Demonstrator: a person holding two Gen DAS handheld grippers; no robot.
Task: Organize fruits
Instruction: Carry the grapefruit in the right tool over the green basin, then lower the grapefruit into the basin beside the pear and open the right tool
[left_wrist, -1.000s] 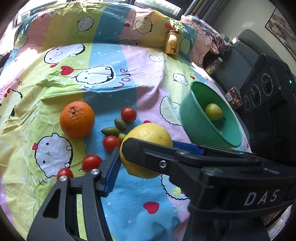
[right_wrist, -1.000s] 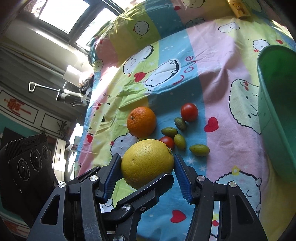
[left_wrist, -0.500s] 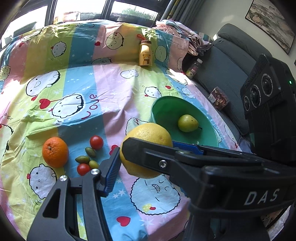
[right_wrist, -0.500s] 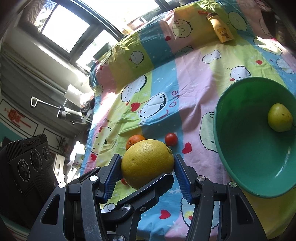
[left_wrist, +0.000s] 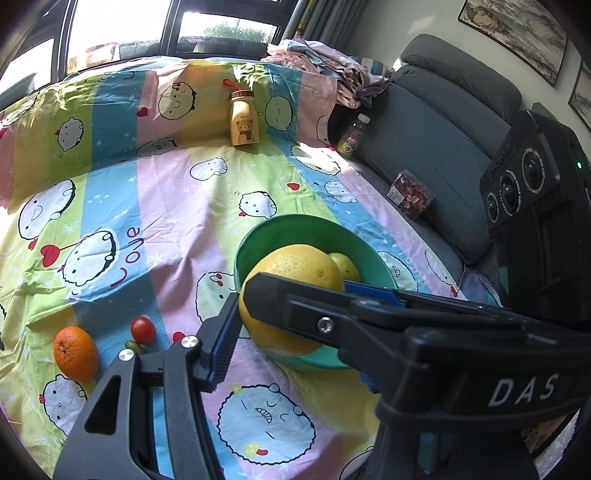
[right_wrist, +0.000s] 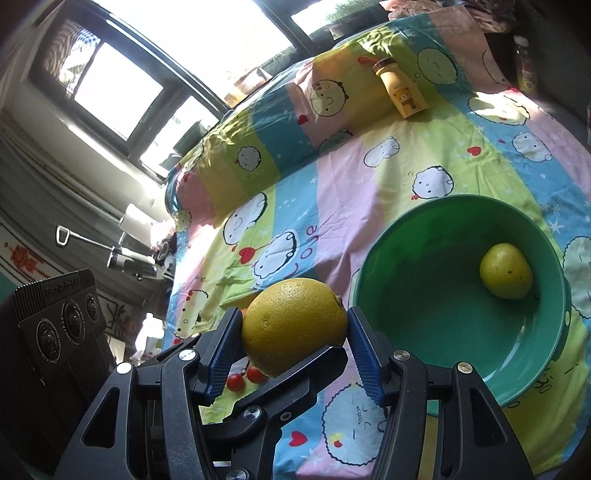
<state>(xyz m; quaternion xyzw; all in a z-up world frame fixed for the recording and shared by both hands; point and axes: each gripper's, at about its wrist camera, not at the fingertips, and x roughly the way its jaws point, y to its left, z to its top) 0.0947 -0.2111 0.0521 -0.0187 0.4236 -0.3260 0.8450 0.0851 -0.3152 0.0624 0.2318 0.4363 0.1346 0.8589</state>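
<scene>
Grapefruit lifted higher, now nearer green bowl

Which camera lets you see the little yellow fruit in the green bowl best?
The right wrist view: the small yellow fruit lies fully visible inside the green bowl. In the left wrist view, the big yellow fruit hides most of it.
</scene>
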